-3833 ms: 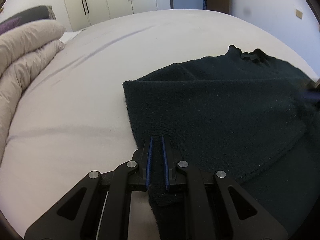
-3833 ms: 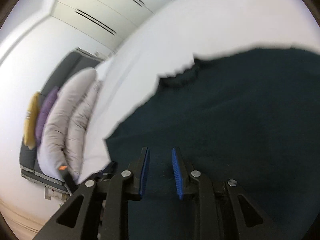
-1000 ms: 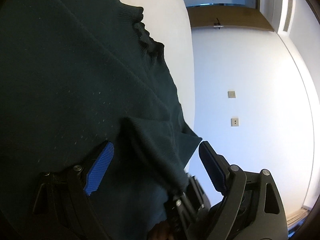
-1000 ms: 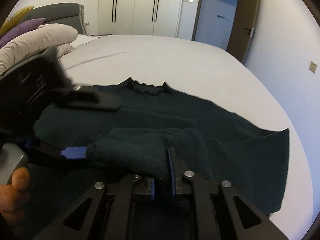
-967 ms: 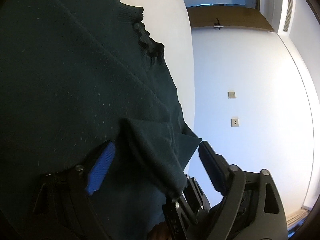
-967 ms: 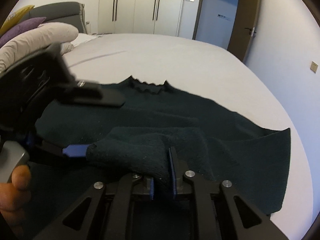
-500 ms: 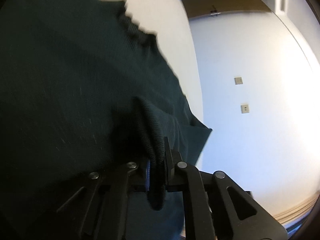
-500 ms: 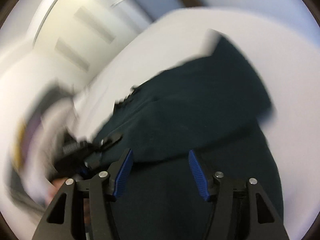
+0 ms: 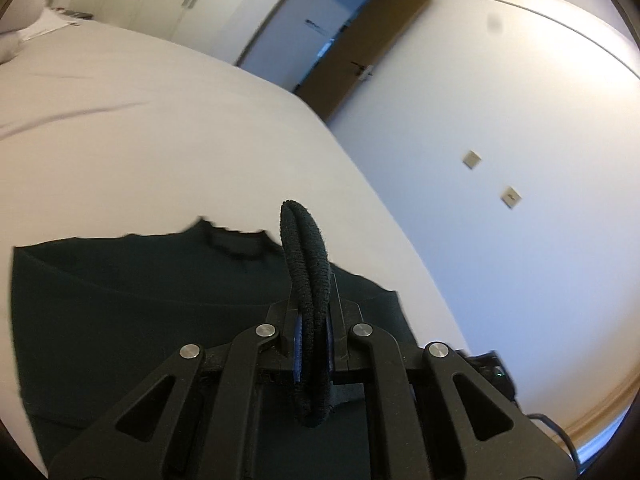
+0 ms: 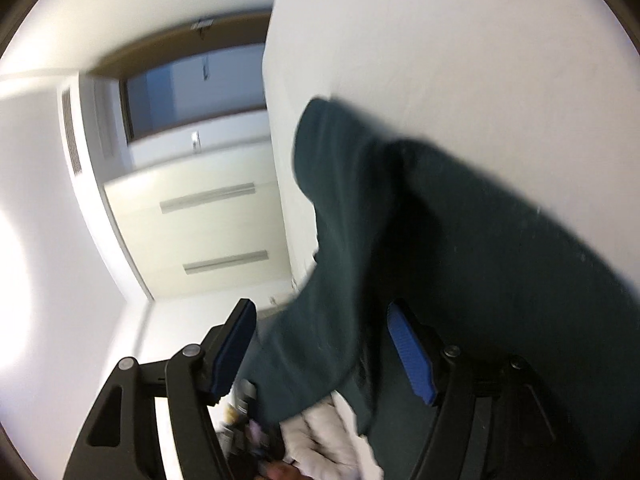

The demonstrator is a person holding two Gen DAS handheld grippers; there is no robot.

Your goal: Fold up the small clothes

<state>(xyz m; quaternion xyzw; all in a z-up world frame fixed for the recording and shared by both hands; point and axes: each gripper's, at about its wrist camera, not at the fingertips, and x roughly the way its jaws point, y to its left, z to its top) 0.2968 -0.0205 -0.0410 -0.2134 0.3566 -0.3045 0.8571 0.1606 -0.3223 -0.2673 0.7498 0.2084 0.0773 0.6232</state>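
Left wrist view: the left gripper (image 9: 313,332) is clamped tight on a doubled edge of the dark green sweater (image 9: 120,320), the pinched fold standing up between the blue pads (image 9: 297,334) as a narrow upright loop. Behind it the rest of the garment lies flat on the white bed (image 9: 140,140), ribbed neckline (image 9: 236,242) toward the far side, long axis running left-right across the frame. Also seen only here: open door (image 9: 360,52), wall w/ two switch plates (image 9: 511,197).

Right wrist view, rolled sideways & motion-blurred: the right gripper (image 10: 322,354) has just been opening, jaws now spread wide. A raised flap of the sweater hangs between the fingers (image 10: 412,356) w/o either pad pressing on it; nothing gripped. This view alone shows the wardrobe doors (image 10: 208,232) turned on their side and a pale bundle (image 10: 332,436) at the bottom edge, too blurred to identify. Neckline not visible here.
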